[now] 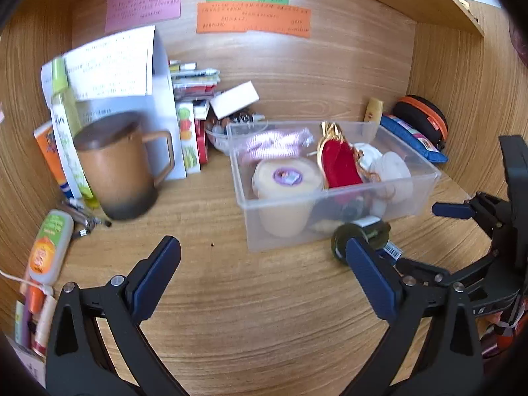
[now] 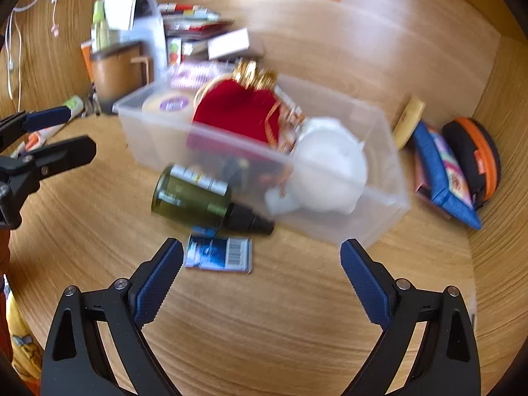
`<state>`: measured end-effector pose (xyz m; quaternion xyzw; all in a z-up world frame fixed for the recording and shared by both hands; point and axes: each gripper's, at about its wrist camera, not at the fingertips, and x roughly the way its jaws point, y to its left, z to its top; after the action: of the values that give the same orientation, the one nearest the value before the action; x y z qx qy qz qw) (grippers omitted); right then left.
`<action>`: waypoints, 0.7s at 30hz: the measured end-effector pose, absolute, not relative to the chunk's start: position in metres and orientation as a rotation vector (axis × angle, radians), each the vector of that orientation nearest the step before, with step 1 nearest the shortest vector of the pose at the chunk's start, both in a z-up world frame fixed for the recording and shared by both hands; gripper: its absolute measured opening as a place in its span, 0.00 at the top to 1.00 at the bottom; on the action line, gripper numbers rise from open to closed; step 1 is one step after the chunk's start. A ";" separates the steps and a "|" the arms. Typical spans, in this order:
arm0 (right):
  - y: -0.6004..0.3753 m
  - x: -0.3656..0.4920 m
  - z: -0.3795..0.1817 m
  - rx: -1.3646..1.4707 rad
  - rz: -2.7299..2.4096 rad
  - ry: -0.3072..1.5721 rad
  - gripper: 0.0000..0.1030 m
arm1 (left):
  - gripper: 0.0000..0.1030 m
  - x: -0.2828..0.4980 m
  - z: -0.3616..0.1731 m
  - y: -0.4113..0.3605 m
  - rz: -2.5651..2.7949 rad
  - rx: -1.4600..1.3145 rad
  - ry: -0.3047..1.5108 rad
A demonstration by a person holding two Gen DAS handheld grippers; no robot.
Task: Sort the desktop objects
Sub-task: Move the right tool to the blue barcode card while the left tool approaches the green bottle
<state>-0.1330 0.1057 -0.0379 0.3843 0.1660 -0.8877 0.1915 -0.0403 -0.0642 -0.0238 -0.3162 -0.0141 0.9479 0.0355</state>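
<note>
Lying beside the green bottle (image 2: 191, 194), a barcoded packet (image 2: 219, 254); both claws gape wide.

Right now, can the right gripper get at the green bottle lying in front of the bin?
Probably yes: the right gripper is open, and only bare desk and a flat packet separate it from the green bottle.

Bare desk (image 1: 231, 297) lies open before the mug (image 1: 122, 171) and bin (image 1: 330, 227).
</note>
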 end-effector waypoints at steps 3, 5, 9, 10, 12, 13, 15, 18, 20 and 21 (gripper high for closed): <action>0.100 -0.133 -0.049 1.117 -2.463 0.482 0.07 | 0.01 -0.043 -0.033 -0.066 2.886 -1.007 -0.077; 0.095 -0.134 -0.056 1.133 -2.447 0.503 0.07 | 0.01 -0.043 -0.036 -0.065 2.875 -1.017 -0.086; 0.090 -0.138 -0.061 1.156 -2.427 0.503 0.09 | 0.01 -0.044 -0.040 -0.063 2.857 -1.027 -0.089; 0.091 -0.139 -0.060 1.147 -2.434 0.494 0.09 | 0.01 -0.044 -0.042 -0.062 2.852 -1.034 -0.089; 0.091 -0.141 -0.061 1.152 -2.424 0.481 0.14 | 0.01 -0.046 -0.045 -0.062 2.845 -1.050 -0.090; 0.090 -0.141 -0.063 1.167 -2.407 0.467 0.19 | 0.01 -0.046 -0.045 -0.062 2.843 -1.054 -0.093; 0.092 -0.142 -0.063 1.167 -2.396 0.444 0.23 | 0.01 -0.046 -0.046 -0.064 2.832 -1.053 -0.107; 0.092 -0.141 -0.063 1.160 -2.392 0.432 0.27 | 0.01 -0.045 -0.046 -0.065 2.834 -1.052 -0.115; 0.092 -0.140 -0.063 1.155 -2.378 0.421 0.34 | 0.01 -0.046 -0.046 -0.065 2.837 -1.053 -0.113; 0.093 -0.140 -0.063 1.155 -2.365 0.409 0.39 | 0.01 -0.046 -0.046 -0.065 2.837 -1.054 -0.113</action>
<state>-0.1401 0.0925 -0.0628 0.4213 0.1493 -0.8627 0.2366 -0.0457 -0.0654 -0.0460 -0.3474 -0.0371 0.9353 0.0564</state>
